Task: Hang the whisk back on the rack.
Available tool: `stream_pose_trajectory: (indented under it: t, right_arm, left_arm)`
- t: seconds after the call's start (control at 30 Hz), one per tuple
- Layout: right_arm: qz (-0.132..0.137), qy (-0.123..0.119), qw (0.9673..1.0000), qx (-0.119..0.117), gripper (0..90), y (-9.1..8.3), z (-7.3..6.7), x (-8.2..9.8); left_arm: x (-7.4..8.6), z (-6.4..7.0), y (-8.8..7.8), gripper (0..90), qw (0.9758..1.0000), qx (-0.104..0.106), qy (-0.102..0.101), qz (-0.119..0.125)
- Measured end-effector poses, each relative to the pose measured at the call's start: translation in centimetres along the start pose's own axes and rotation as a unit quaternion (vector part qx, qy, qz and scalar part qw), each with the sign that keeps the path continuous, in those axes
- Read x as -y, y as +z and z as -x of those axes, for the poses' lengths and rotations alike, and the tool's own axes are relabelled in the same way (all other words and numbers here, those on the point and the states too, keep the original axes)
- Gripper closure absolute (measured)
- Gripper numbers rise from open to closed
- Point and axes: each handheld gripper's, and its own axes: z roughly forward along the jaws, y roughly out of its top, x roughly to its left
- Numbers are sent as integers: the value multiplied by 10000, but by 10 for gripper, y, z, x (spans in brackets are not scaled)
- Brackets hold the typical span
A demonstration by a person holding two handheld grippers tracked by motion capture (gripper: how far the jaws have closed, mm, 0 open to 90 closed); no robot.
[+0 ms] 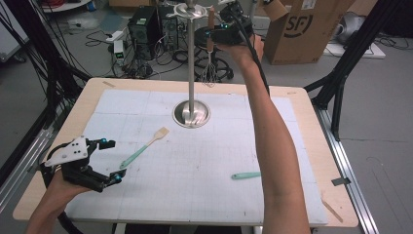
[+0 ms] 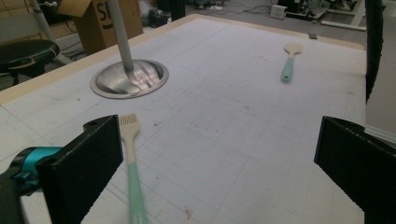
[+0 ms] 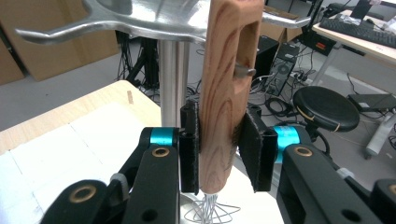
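Near left: left gripper (image 1: 108,161) low over the mat (image 1: 204,195), jaws wide apart, nothing between them. A brush with green handle (image 1: 144,148) lies just beside it on the mat. A spatula with green handle (image 1: 246,175) lies to the right, partly behind the person's right forearm. Mid-table: steel stand (image 1: 191,87) upright on its round base. Far: right gripper (image 1: 214,36) raised, jaws clamped on the wooden handle of a whisk (image 3: 229,88), handle slot at a stand hook, wires hanging below.

brown-grained wooden whisk handle (image 3: 227,93); mint-handled spatula (image 1: 144,147) on white gridded mat (image 1: 195,161).
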Motion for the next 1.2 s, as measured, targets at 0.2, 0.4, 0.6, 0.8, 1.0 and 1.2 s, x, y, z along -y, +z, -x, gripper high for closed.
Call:
stream_pose_trajectory:
  t: [0.2,0.4,0.6,0.8,1.0,1.2]
  right_arm:
    - [-65,54,10000,-46,699,4,1,3]
    - [-252,17,9996,-116,669,6,1,6]
    - [-208,-110,9994,-236,514,4,-2,8]
    - [-278,-243,9978,-556,279,-3,-1,14]
    - [-281,-258,9940,-1028,99,-14,5,24]
    - [-72,-233,9878,-1539,134,-31,9,35]
  left_arm:
    - [0,0,-3,17,10000,-38,1,-2]
    - [0,1,-2,17,10000,-34,32,-5]
    - [-1,2,-3,17,10000,-36,45,-11]
    - [0,1,-3,17,10000,-48,38,-24]
    - [0,2,-1,17,10000,-24,52,-55]
    - [0,1,0,17,10000,-40,23,-63]
